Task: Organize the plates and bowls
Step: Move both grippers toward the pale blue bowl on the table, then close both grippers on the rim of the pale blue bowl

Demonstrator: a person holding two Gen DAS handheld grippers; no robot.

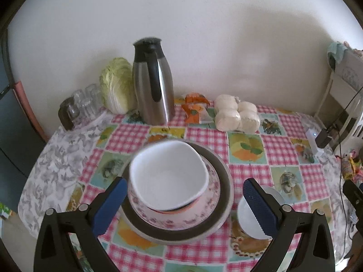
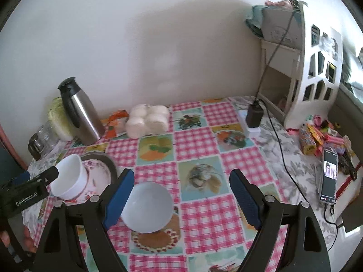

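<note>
A big white bowl [image 1: 168,176] sits tilted on a pink floral plate [image 1: 177,221], which lies on a dark grey plate [image 1: 224,181]. My left gripper [image 1: 185,182] is open around the bowl, with a gap on both sides of it. In the right wrist view the same bowl [image 2: 70,176] leans on the floral plate [image 2: 97,170], with a left gripper fingertip [image 2: 53,173] at its rim. A small white bowl [image 2: 147,206] stands on the tablecloth between the open fingers of my right gripper [image 2: 182,174], nearer the left pad. In the left wrist view that small bowl [image 1: 249,217] is partly hidden.
Along the wall stand a steel thermos [image 1: 153,83], a cabbage [image 1: 118,86], several glasses [image 1: 84,104], an orange packet [image 1: 195,108] and bagged buns [image 1: 236,115]. A charger [image 2: 254,115], a phone [image 2: 329,179], snack packets [image 2: 317,138] and a white shelf [image 2: 317,68] sit at the right.
</note>
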